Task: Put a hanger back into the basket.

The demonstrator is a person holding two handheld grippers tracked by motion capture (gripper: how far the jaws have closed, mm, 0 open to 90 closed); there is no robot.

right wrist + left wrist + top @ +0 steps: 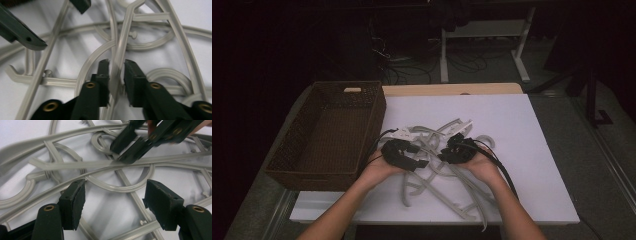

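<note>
Right gripper view, hanger arm (pixel 119 53) between fingers (pixel 103 75), pointing away

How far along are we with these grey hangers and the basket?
Nothing looks done: the wicker basket shows no hanger inside, and the grey hangers lie tangled on the white board. In hand: the right gripper straddles one hanger arm, gaps showing beside it. The left gripper is open over the pile. Left: untangling.

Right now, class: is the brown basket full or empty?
Empty. The high view shows the basket with a bare woven floor; the grey hangers lie tangled on the white board beside it.
</note>
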